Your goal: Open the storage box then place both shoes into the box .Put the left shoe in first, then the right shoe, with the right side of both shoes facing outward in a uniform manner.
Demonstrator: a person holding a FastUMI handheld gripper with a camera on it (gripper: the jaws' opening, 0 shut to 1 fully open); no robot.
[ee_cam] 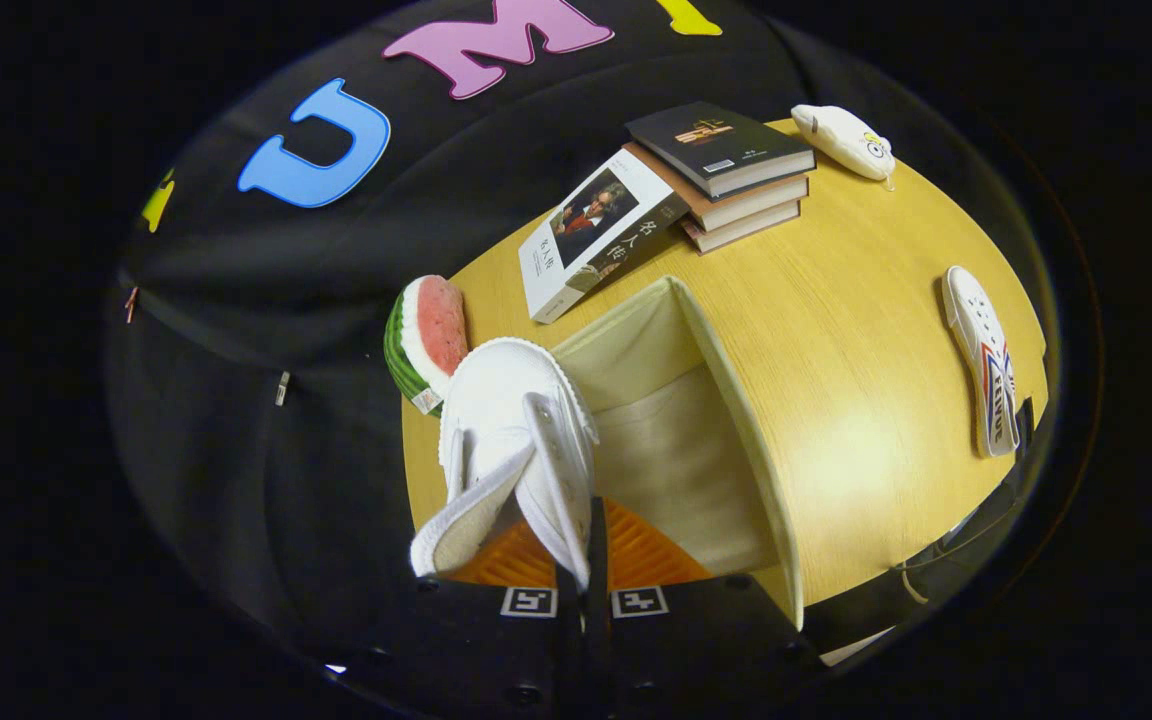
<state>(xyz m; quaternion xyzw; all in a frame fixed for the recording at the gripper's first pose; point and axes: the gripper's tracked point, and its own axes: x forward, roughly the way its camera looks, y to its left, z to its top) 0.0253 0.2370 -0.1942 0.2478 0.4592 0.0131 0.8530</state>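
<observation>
A white canvas shoe (511,440) hangs from my gripper (584,545), whose fingers are shut on the edge of its opening, toe pointing away. It hovers over the near left part of the open beige storage box (726,400), whose cloth interior shows just ahead of and to the right of the fingers. The second white shoe (981,360), with red and blue markings on its side, lies flat on the yellow wooden table (856,300) far to the right of the box.
A watermelon-slice toy (426,340) sits at the table's left edge beside the held shoe. Beyond the box lie a book with a portrait cover (596,235) and a stack of books (726,170). A white computer mouse (844,140) rests at the far corner.
</observation>
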